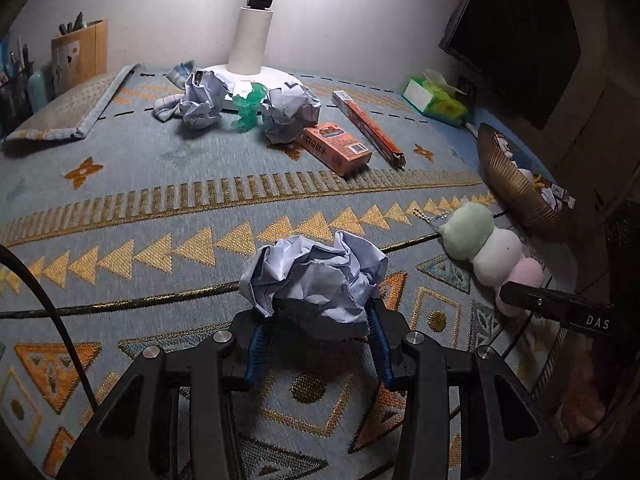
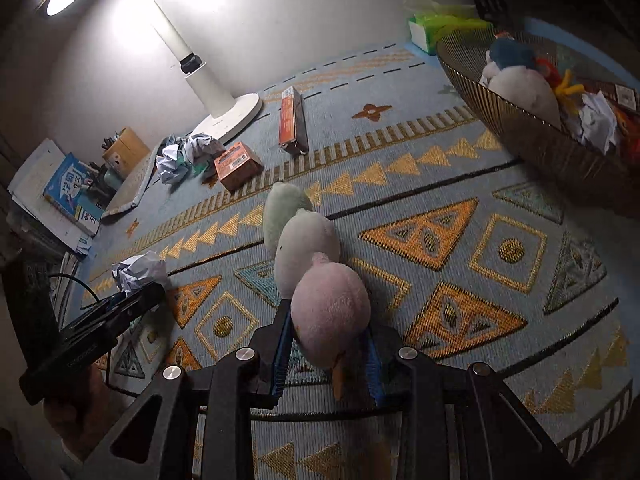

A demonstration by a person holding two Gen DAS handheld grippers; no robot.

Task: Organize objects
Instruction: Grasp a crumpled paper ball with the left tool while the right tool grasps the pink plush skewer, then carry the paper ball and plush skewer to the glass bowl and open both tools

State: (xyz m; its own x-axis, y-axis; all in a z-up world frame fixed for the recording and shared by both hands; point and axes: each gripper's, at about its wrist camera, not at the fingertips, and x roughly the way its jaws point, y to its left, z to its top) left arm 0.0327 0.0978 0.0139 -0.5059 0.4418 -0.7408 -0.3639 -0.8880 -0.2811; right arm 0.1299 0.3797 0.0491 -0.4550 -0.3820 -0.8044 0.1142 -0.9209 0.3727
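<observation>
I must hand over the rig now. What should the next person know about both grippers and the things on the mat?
Left gripper: shut on a crumpled paper ball.
Right gripper: shut on the pink end of the three-ball plush toy.
Done: the wire basket already holds a plush, paper scraps and other items.
Left on the mat: two more paper balls, a green plastic scrap, the orange box and the long orange carton, near the lamp base.

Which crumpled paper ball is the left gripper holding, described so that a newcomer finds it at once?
Start at the white lamp base at the back of the patterned mat; two paper balls lie beside it. Come forward past the row of gold triangles to the left gripper. The held paper ball sits alone between its blue pads.
</observation>
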